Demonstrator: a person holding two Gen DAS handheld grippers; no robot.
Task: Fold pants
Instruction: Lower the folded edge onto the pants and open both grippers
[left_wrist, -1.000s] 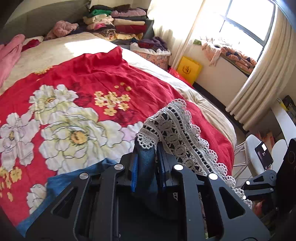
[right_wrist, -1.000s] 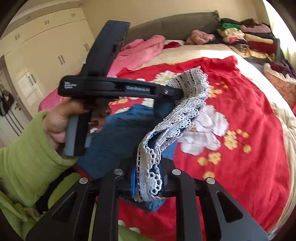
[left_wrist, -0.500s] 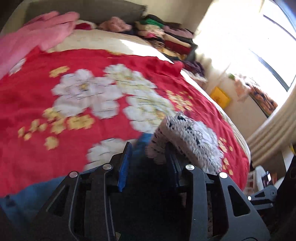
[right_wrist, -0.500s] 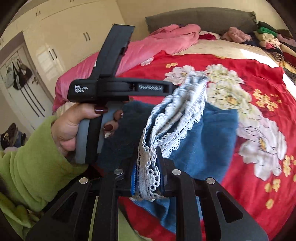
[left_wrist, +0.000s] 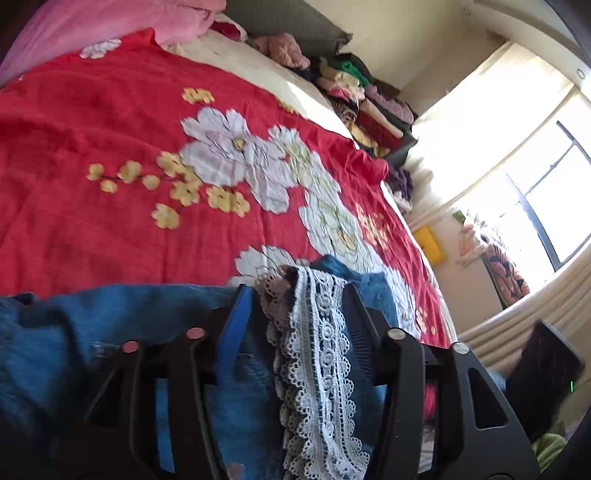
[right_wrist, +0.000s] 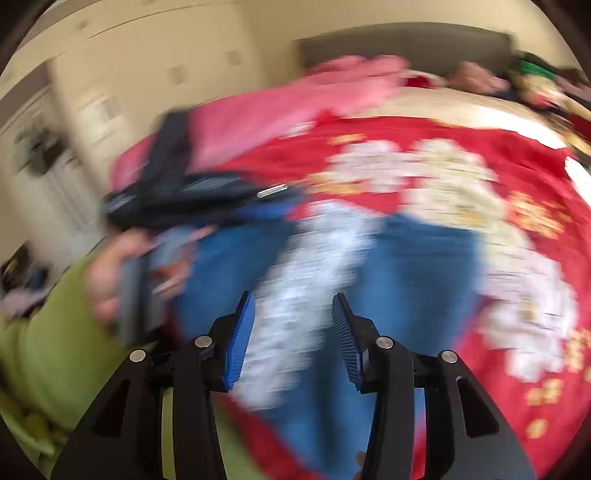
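Blue denim pants (left_wrist: 110, 325) with a white lace hem (left_wrist: 317, 369) lie on the red floral bedspread (left_wrist: 110, 166). My left gripper (left_wrist: 295, 306) is open, its jaws spread wide; the lace hem lies loose between the blue pads. In the blurred right wrist view my right gripper (right_wrist: 293, 321) is open too, above the pants (right_wrist: 413, 280) and the lace (right_wrist: 306, 280). The left gripper's body (right_wrist: 173, 192) and the hand holding it show at the left of that view.
A pink quilt (left_wrist: 110, 22) lies at the bed's head. Stacked folded clothes (left_wrist: 362, 99) sit at the far corner of the bed. A bright window (left_wrist: 546, 195) with curtains is on the right. Wardrobe doors (right_wrist: 92, 92) stand to the left.
Both grippers have opened and let go of the lace hem. The pants have dropped onto the bedspread. The right gripper is moving fast, so its view is blurred.
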